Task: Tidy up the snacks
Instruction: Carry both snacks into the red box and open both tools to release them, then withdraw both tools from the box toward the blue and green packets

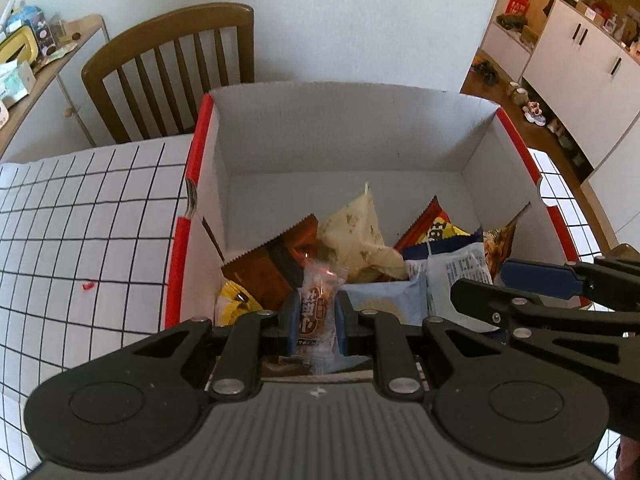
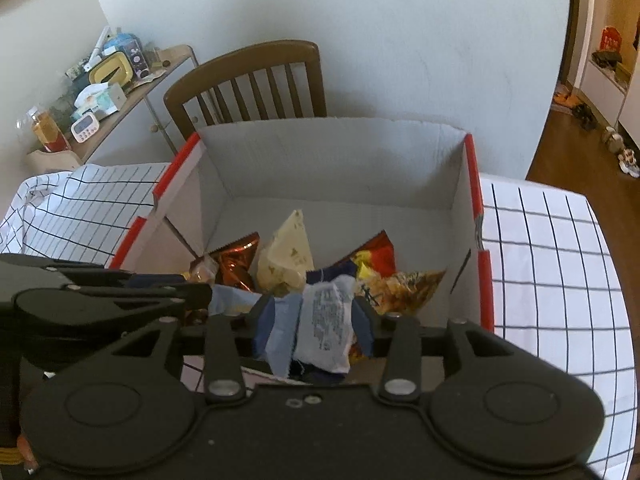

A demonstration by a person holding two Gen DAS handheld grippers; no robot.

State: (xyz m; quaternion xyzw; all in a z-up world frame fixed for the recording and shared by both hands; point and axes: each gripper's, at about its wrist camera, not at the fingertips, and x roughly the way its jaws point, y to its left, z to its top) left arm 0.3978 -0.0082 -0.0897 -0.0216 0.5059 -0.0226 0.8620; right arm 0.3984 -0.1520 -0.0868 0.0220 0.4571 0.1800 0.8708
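Checked-cloth counter (image 1: 80, 216) carries red-edged white box (image 1: 344, 128), snack packets heaped inside. Left claw (image 1: 316, 316) clenched on clear-wrapped brown snack (image 1: 316, 308) over box's near edge; right claw (image 2: 316, 320) grasping pale blue-white packets (image 2: 324, 320) alongside.

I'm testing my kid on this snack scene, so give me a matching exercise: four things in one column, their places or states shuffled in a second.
Things:
1. clear-wrapped snack
2. pale blue packet
3. cream bag
4. chair

Places or states:
A. behind the box
B. lying in the box
C. pinched in the left gripper
D. pinched in the right gripper

Pairs: 1-C, 2-D, 3-B, 4-A
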